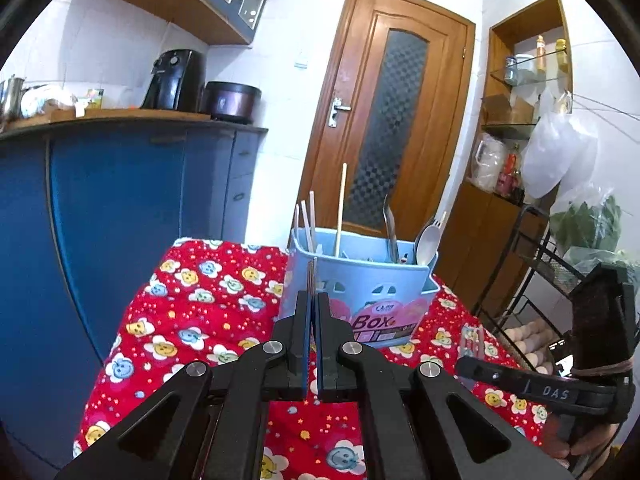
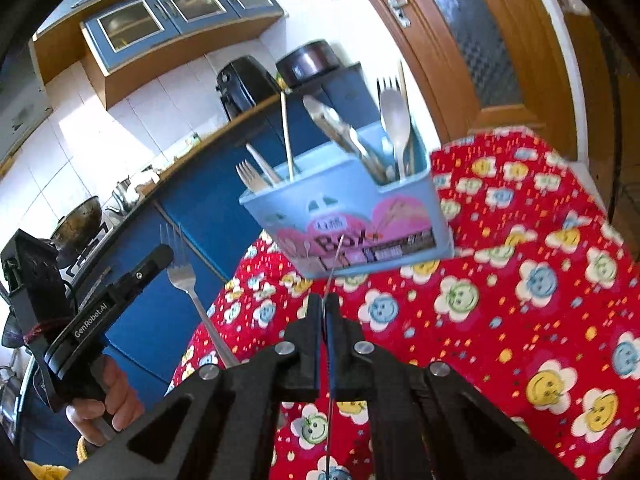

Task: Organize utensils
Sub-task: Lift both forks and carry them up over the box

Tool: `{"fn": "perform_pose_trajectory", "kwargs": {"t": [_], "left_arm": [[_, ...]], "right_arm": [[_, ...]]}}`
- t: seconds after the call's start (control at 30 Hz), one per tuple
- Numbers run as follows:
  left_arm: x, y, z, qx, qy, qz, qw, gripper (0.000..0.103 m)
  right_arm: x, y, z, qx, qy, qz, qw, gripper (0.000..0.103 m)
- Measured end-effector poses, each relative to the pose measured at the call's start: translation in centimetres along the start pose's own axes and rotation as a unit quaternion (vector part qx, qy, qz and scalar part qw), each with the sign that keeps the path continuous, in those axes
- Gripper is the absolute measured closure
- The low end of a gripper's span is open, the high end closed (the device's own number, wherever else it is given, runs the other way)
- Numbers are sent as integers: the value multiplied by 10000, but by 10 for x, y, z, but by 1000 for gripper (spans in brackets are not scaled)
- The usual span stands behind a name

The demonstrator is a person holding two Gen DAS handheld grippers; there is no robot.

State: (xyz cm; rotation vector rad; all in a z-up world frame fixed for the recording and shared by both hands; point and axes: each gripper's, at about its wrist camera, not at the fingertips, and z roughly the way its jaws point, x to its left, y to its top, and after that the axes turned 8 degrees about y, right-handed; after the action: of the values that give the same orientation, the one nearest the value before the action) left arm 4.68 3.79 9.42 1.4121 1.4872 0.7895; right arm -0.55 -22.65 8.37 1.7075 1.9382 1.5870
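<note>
Two tools hover before the blue utensil box [image 1: 360,284] on the red-clothed bench [image 1: 192,304]: the left tool [image 1: 313,300] pinches a metal fork [image 2: 182,276], the right tool [image 2: 326,304] a thin metal utensil [image 2: 335,258] seen edge-on. Either slim handle could pivot in its grip and miss its compartment.

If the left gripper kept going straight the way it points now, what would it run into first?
Most likely the front wall of the blue utensil box, which stands straight ahead of the left gripper. The fork it holds would touch first; depth is hard to judge.
</note>
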Motion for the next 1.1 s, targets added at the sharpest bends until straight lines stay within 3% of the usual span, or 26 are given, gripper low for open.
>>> {"fn": "perform_pose_trajectory", "kwargs": {"t": [0.23, 0.67, 1.1], "left_arm": [[-2, 12, -3, -167, 14, -18, 9999, 102], [-13, 37, 0, -415, 14, -2, 9991, 102], [-24, 103, 7, -1122, 472, 257, 9922, 102]], "right_arm": [[8, 13, -17, -376, -71, -198, 9991, 100], [14, 41, -24, -654, -121, -355, 9972, 100], [23, 82, -25, -985, -301, -683, 9923, 100]]}}
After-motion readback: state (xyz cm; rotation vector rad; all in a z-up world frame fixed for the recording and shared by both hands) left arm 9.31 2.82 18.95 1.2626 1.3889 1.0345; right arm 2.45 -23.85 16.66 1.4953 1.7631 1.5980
